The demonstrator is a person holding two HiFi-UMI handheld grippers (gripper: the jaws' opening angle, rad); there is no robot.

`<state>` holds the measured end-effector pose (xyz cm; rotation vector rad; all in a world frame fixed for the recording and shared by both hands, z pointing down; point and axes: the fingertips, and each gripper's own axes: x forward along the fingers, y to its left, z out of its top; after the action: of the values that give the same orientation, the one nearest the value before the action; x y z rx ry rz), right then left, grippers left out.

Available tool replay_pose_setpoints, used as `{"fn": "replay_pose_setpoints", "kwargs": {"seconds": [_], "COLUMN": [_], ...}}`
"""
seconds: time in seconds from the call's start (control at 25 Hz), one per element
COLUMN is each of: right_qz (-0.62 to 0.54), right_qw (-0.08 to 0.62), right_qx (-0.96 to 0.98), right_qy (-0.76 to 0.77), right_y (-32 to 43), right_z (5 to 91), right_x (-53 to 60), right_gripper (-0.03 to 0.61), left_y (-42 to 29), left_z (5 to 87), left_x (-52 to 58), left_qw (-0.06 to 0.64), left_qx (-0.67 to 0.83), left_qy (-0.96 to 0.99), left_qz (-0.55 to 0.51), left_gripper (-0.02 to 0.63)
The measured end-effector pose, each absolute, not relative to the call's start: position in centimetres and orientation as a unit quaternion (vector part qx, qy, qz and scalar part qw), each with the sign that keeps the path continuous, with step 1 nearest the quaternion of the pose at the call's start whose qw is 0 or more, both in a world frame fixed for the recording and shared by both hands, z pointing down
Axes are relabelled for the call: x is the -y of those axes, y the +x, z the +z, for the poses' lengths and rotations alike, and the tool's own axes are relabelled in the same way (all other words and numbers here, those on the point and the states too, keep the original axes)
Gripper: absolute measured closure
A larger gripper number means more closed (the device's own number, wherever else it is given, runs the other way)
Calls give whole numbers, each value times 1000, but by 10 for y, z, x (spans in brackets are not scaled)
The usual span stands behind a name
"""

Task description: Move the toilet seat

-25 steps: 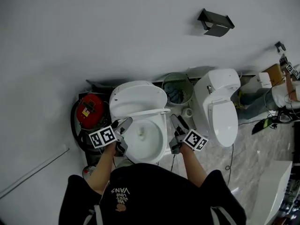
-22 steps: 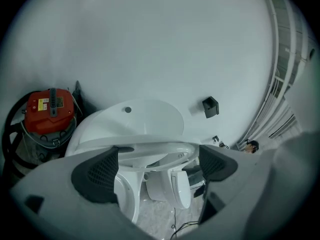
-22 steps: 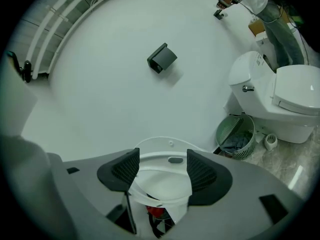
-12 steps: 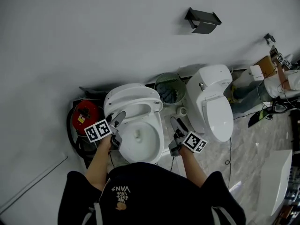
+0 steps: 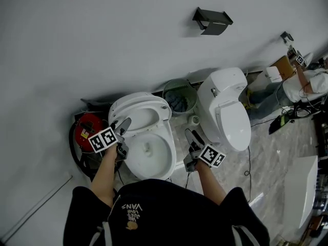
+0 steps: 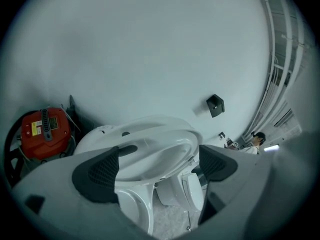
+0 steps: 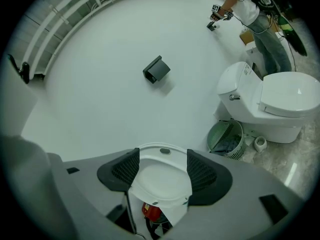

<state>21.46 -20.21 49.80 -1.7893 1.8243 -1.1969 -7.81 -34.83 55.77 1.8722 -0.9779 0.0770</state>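
Note:
The white toilet seat (image 5: 163, 113) stands raised against the lid (image 5: 128, 104), above the open bowl (image 5: 171, 148). My left gripper (image 5: 123, 125) is at the seat's left edge, its jaws wide open. In the left gripper view the seat ring (image 6: 165, 151) lies across the gap of the left gripper (image 6: 157, 166), next to the left pad (image 6: 100, 174); I cannot tell whether it touches. My right gripper (image 5: 190, 134) hangs open beside the bowl's right side, apart from it. In the right gripper view nothing is between the jaws of that gripper (image 7: 159, 171), and the raised seat (image 7: 160, 179) shows beyond them.
A second toilet (image 5: 228, 114) with its lid down stands to the right. A green mesh bin (image 5: 179, 97) and a small white pot (image 5: 193, 120) sit between the two toilets. A red machine (image 5: 84, 128) is at the left. A black holder (image 5: 211, 22) hangs on the wall. A person (image 5: 307, 86) is far right.
The seat has swung up from half raised to lie against the lid. My left gripper has moved left along with it. The right gripper has hardly shifted.

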Motion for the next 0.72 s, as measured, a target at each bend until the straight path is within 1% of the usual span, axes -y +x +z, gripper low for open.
{"fn": "replay_pose_setpoints", "kwargs": {"seconds": [0.32,0.44,0.52,0.56,0.68,0.72], "right_qz": [-419,-419,-419,-419,-415,-413], "right_qw": [157,154,152,152,150,149], "right_qx": [-648,-654,-659,-661,-669,-672], "right_qy": [-617,-611,-606,-604,-598,-596], "right_y": [211,208,206,206,203,202], "right_z": [495,494,493,492,487,486], "right_x": [197,197,197,197,198,198], "right_gripper": [295,295,295,295,296,296], "left_y": [-98,-105,-108,-109,-109,-110], "left_z": [562,554,540,532,510,504], "left_x": [338,330,323,319,309,306], "left_qw": [484,477,457,443,402,387], "left_qx": [430,441,444,442,434,437], "left_qy": [761,760,771,780,806,812], "left_qz": [35,15,-6,-14,-20,-17], "left_gripper": [100,101,107,126,266,296]}}
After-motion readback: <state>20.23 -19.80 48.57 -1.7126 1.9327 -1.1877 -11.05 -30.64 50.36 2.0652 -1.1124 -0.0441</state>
